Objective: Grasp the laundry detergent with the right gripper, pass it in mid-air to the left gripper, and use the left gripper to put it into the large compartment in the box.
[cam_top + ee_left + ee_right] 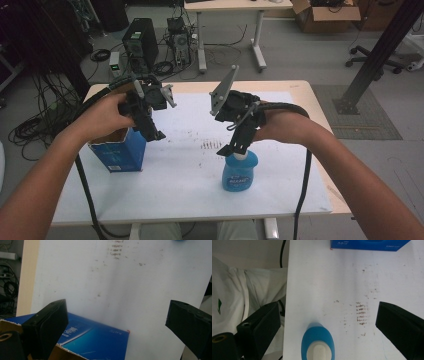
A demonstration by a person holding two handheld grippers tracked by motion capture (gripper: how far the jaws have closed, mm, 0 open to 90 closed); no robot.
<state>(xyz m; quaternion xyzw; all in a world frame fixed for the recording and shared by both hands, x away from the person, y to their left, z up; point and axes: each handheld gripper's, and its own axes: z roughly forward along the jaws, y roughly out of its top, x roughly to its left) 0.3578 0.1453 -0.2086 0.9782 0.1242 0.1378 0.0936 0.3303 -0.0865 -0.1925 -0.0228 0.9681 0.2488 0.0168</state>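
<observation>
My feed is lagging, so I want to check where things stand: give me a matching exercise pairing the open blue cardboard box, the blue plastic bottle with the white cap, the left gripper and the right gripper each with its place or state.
Things:
1. open blue cardboard box
2. blue plastic bottle with white cap
3. left gripper
4. right gripper

Places or states:
A. open, above the bottle's cap
B. stands upright on the white table cover, right of middle
C. open, above the box's open top
D. stands at the table's left side, flaps up

Pairs: 1-D, 2-B, 3-C, 4-A
</observation>
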